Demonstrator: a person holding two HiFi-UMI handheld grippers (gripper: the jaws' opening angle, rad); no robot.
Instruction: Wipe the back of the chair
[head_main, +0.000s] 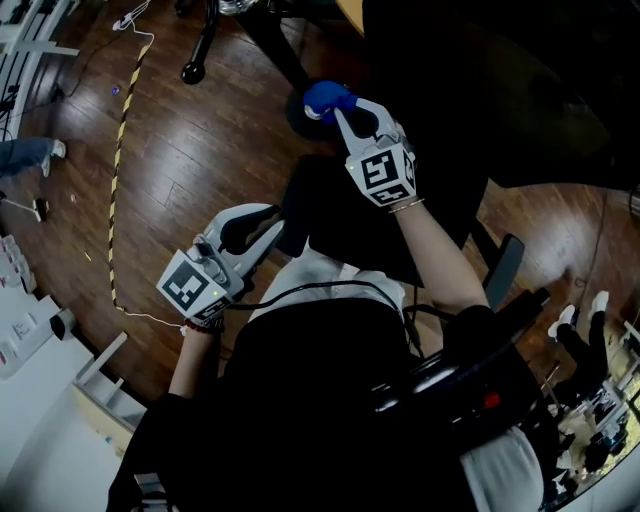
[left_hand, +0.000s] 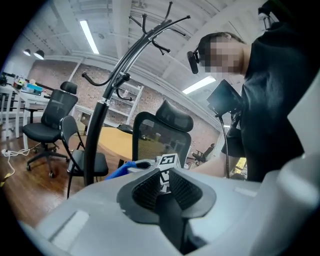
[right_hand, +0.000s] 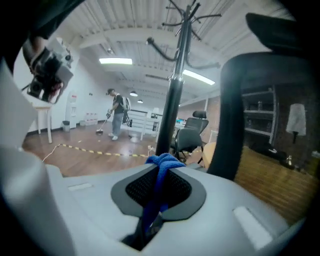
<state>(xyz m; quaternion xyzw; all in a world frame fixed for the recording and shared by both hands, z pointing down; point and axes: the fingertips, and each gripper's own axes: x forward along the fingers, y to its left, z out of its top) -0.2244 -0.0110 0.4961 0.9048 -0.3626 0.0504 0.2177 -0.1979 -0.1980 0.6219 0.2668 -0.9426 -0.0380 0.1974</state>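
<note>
The left gripper (head_main: 268, 226) (left_hand: 164, 181) sits low at the person's left side. Its jaws stand a narrow gap apart, released, with nothing between the pads. The right gripper (head_main: 345, 110) (right_hand: 161, 173) is raised ahead of it, jaws clenched on a blue cloth (head_main: 326, 97) (right_hand: 162, 161) (left_hand: 119, 171). The cloth bunches above the pads and trails down between them. The chair (head_main: 340, 215) (left_hand: 150, 142) (right_hand: 235, 110) stands directly in front of the person, black, with a mesh back and a headrest. Its frame rises just right of the right gripper; whether the cloth touches the chair cannot be told. A black coat stand (left_hand: 97, 135) (right_hand: 172, 100) stands beyond the chair on the wood floor (head_main: 200, 150). A wooden table (left_hand: 112, 140) is near the stand. Yellow-black tape (head_main: 120, 140) (right_hand: 100, 151) runs across the floor. Farther off are two more chairs (left_hand: 52, 115) and, at the far wall, a person (right_hand: 117, 115) with a long-handled tool.
</note>
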